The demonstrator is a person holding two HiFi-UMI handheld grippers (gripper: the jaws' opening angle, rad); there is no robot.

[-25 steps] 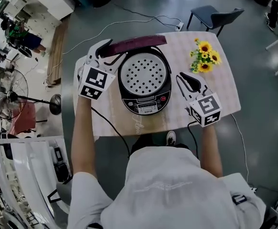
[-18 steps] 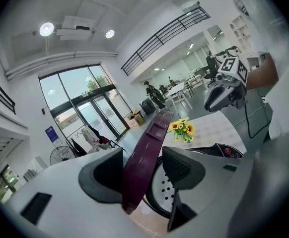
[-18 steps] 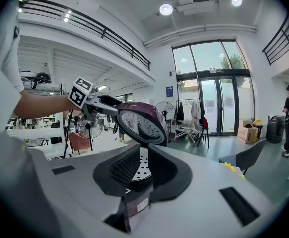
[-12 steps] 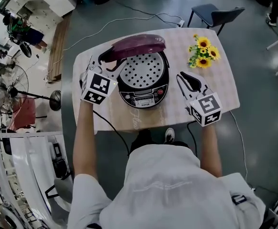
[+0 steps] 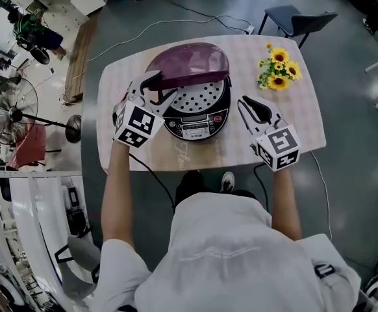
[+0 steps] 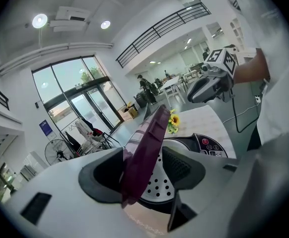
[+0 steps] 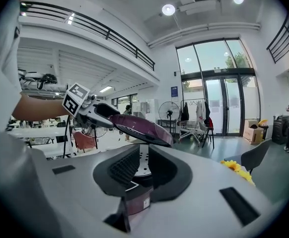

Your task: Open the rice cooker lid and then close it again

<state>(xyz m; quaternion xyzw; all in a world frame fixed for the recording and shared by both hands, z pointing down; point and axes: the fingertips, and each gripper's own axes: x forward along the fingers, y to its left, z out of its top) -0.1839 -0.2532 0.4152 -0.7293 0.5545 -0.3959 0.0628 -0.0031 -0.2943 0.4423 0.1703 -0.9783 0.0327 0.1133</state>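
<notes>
A black rice cooker (image 5: 195, 123) stands on the table, its perforated inner plate (image 5: 199, 97) showing. Its purple lid (image 5: 192, 64) is tilted, roughly half way down over the pot. My left gripper (image 5: 152, 87) is at the lid's left edge, jaws wide apart. In the left gripper view the lid rim (image 6: 147, 148) passes between the jaws and lies against the left pad, with a gap to the right pad. My right gripper (image 5: 249, 106) hovers right of the cooker, its jaws (image 7: 140, 167) narrowly apart with nothing between them; the lid (image 7: 139, 127) shows beyond.
A bunch of sunflowers (image 5: 277, 73) lies at the back right of the table (image 5: 299, 129). A dark chair (image 5: 293, 21) stands behind the table. A cable runs from the table's front edge (image 5: 153, 174) to the floor. A fan (image 5: 7, 119) stands at the left.
The lid has swung from upright at the back down towards the pot, and my left gripper has come down and forward with it. The right gripper has hardly moved.
</notes>
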